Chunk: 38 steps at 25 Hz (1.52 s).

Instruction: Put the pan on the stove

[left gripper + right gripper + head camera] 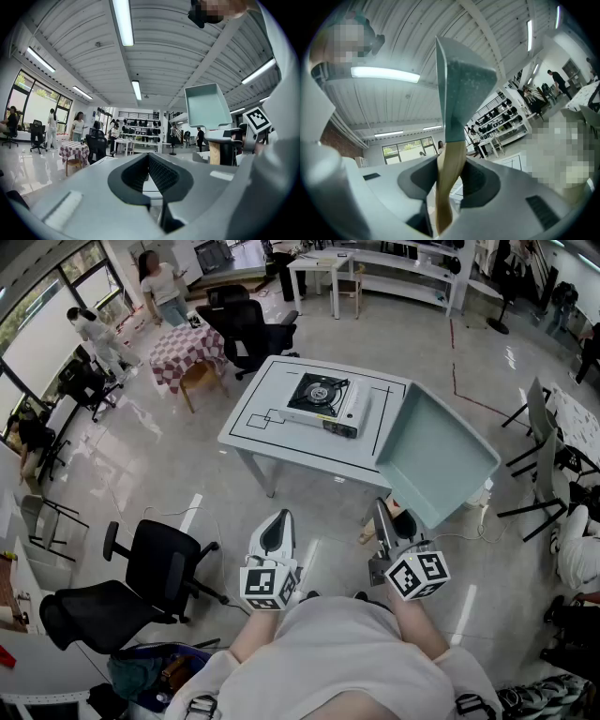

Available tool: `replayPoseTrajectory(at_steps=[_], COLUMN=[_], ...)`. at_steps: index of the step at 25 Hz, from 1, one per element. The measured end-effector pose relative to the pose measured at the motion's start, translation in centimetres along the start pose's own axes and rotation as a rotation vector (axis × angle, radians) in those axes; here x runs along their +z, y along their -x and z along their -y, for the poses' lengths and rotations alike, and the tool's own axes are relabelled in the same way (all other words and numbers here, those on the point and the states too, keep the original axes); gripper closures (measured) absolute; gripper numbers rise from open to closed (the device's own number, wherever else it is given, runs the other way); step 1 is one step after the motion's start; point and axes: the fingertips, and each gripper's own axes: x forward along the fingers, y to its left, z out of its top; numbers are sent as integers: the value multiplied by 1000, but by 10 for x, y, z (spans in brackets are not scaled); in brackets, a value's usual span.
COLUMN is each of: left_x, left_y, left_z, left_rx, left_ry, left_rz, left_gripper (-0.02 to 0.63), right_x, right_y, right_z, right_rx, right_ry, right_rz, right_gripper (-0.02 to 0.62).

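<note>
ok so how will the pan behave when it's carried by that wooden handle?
Likely rigid, but front-heavy: the pan is wide and the right gripper clamps only its thin wooden handle, so it may droop or twist. The smooth rounded handle could slip in the grip. Its flat base should sit steadily on the stove.

a pale grey table (281,442) stands on the glossy floor (169,474) at the upper middle of the head view. a portable gas stove (325,402) sits on the table's far right part, inside black lines (267,418) marked on the top.
</note>
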Motion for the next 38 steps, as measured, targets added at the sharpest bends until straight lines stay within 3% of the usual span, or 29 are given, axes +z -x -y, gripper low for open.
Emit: replayPoseTrajectory(at_steps=[20,38], left_x=[2,-1], left_y=[-5,-28], left_z=[10,49], left_rx=[6,97], left_ry=[-15,-36], left_rz=[-8,7], left_gripper=[594,594], right_x=[6,14], right_y=[-4,-9], right_z=[2,30], right_rx=[18,171], right_ry=[19,30], right_rz=[-8,-61], right_gripper=[459,460])
